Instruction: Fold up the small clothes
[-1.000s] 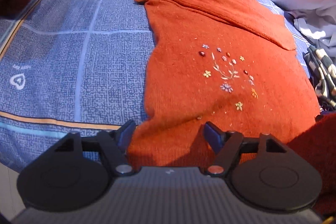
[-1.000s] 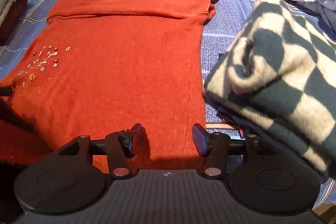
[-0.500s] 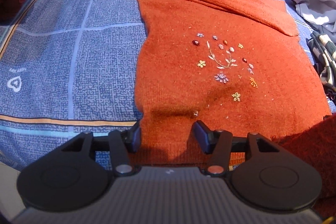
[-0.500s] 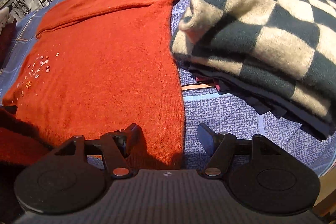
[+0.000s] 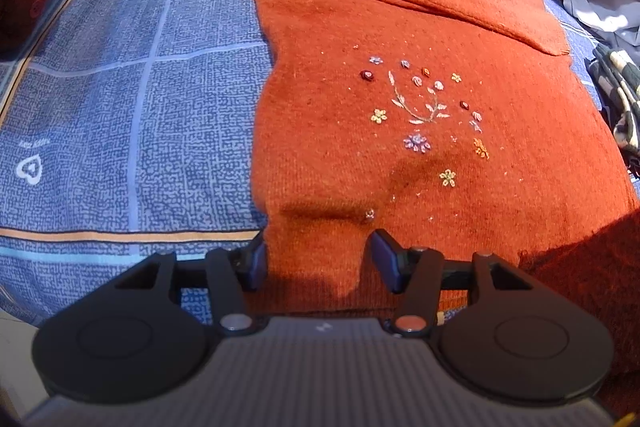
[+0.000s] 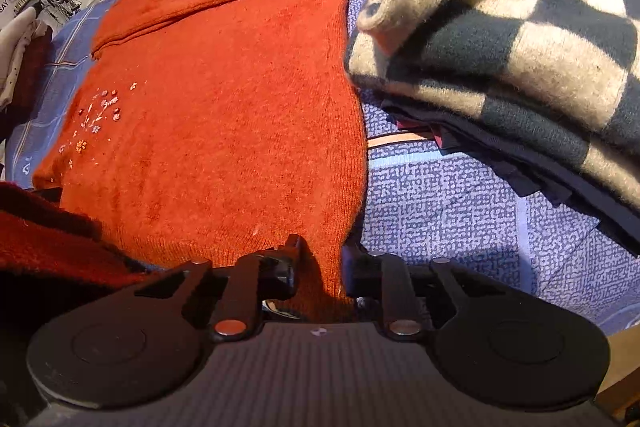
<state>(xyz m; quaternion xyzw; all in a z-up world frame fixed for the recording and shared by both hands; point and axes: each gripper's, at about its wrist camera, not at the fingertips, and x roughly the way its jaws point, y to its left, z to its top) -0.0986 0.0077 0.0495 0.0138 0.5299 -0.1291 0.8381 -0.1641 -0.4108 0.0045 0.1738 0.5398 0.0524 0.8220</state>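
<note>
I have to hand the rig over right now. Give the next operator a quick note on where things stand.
Left gripper: jaws open, straddling the near-left hem corner of the orange sweater, not yet closed on it.
Right gripper: jaws narrowly apart around the near-right hem corner; whether they grip is unclear.
Sweater lies flat on the blue bedsheet, flower embroidery up. Checkered folded pile sits to its right.
Done: sleeves folded across the chest.
Left: close on both corners, probably carry the hem up to the collar, then stack.
</note>
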